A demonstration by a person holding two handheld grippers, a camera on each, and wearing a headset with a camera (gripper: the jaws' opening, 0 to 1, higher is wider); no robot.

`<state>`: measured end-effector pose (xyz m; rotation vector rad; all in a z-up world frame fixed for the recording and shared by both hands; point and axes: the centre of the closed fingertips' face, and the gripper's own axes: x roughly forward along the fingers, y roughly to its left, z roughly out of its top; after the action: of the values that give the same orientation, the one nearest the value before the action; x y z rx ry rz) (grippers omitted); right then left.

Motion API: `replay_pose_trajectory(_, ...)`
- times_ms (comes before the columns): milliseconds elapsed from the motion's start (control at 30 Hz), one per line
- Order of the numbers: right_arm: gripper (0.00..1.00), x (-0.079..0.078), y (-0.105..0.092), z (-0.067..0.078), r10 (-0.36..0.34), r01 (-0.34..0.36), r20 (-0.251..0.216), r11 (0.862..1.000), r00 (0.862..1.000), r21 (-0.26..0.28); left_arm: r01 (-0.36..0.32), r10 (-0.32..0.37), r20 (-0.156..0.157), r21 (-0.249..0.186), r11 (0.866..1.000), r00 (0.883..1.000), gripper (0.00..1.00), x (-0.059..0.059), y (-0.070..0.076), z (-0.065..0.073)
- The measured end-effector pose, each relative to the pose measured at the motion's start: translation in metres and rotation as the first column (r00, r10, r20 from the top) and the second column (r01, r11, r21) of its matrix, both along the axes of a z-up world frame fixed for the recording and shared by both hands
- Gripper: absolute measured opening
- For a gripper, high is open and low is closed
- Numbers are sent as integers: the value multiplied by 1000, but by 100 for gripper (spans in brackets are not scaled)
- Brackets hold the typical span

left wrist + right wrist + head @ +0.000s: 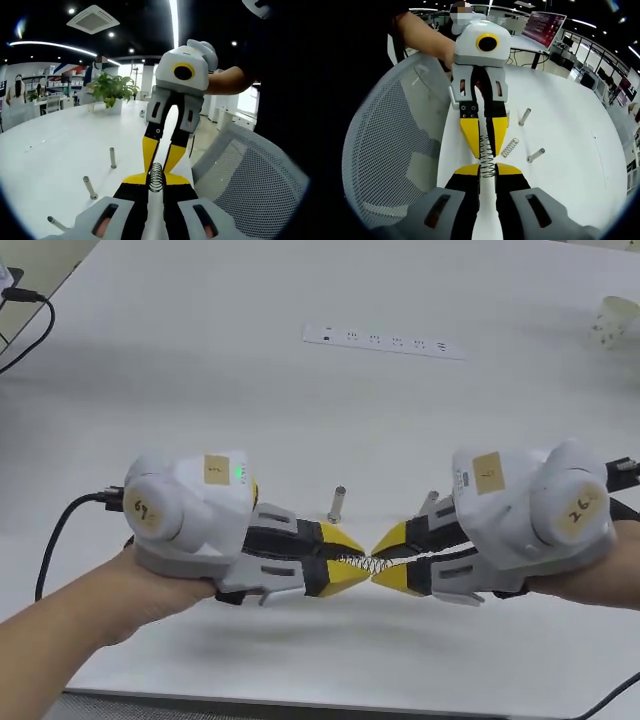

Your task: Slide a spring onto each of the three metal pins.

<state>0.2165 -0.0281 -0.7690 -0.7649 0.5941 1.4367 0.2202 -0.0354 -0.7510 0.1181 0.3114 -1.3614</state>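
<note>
Spring (pixel 366 563): low centre of the head view, held clear of the counter (pixel 300 420), spanning the gap between two facing sets of jaws.
Left gripper (pixel 352 567): jaws closed on one end of the coil.
Right gripper (pixel 388 562): jaws closed on the other end.
Second spring (pixel 510 147): loose on the counter, right of centre in the right gripper view.
Pin (pixel 336 503): standing just above the grippers.
Second pin (pixel 428 502): partly hidden behind the right gripper.
Handling, as judged: light, thin wire, soft along its length, likely to bend or flick away. Best pinched near one end, leaving the bore free for a pin.
</note>
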Motion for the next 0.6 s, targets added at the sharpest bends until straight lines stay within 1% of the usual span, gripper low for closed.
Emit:
replay_pose_trajectory(167, 9, -2, -2, 1, -11, 12, -16, 1000, 1000, 11, 8, -8, -1, 1, 1000, 1000, 2, -2, -1, 0)
replay_pose_trajectory(233, 11, -3, -3, 1, -10, 10, -22, 1000, 1000, 13, 9, -9, -5, -5, 1000, 1000, 2, -3, -2, 1)
replay_pose_trajectory(300, 14, -4, -5, -1, -18, 18, -34, 1000, 999, 3, 4, -5, -9, -17, 1000, 1000, 2, -2, -2, 4)
replay_pose_trajectory(367, 12, -3, -7, -2, -21, 21, -22, 1000, 1000, 3, 4, -5, -17, -24, 1000, 1000, 2, -2, -1, 5)
replay_pose_trajectory(433, 10, -3, -6, 0, -25, 25, -26, 1000, 999, 17, 10, -10, -15, -23, 1000, 1000, 2, -3, -1, 5)
replay_pose_trajectory(600, 9, -3, -6, 0, -31, 32, -39, 999, 999, 26, 9, -10, -28, -25, 1000, 1000, 2, -4, -1, 4)
